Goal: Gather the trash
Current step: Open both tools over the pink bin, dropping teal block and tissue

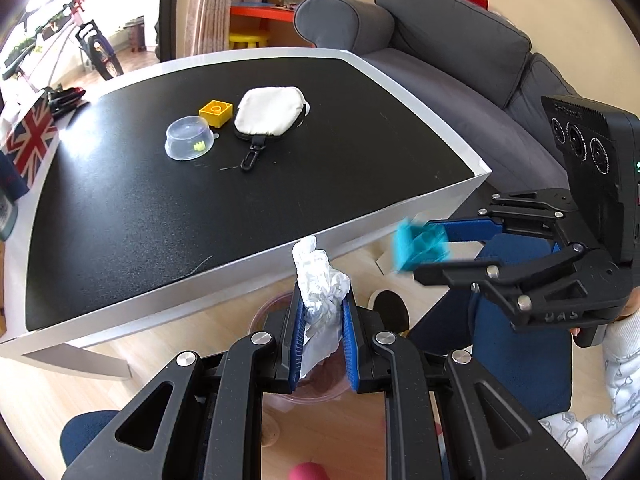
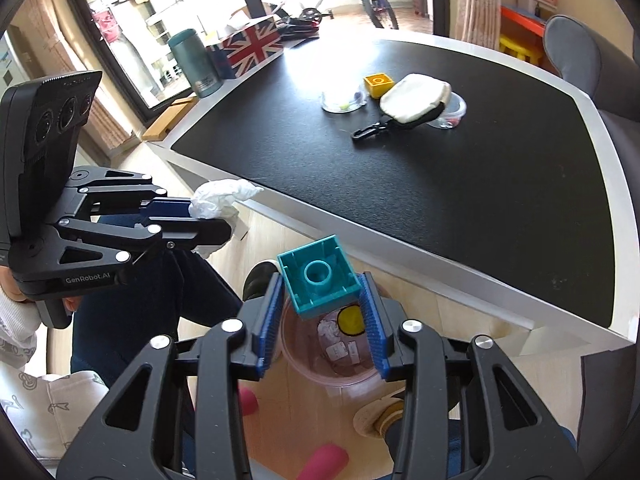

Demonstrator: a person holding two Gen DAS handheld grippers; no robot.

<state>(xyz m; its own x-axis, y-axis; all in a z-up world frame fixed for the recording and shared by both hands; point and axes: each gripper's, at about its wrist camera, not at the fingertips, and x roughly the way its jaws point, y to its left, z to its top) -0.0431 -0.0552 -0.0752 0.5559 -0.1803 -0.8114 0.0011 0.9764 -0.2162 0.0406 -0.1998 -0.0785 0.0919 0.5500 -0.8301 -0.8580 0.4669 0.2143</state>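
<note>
My left gripper is shut on a crumpled white tissue, held off the table's near edge above a pink translucent bin on the floor. It also shows in the right wrist view with the tissue. My right gripper is shut on a teal toy brick, hollow side facing the camera, right above the bin, which holds paper scraps and a yellow disc. In the left wrist view the right gripper and brick are at the right.
The black table carries a yellow brick, a clear plastic bowl, a white pouch with a clip and a Union Jack box. A grey sofa stands beyond. My legs and shoe are near the bin.
</note>
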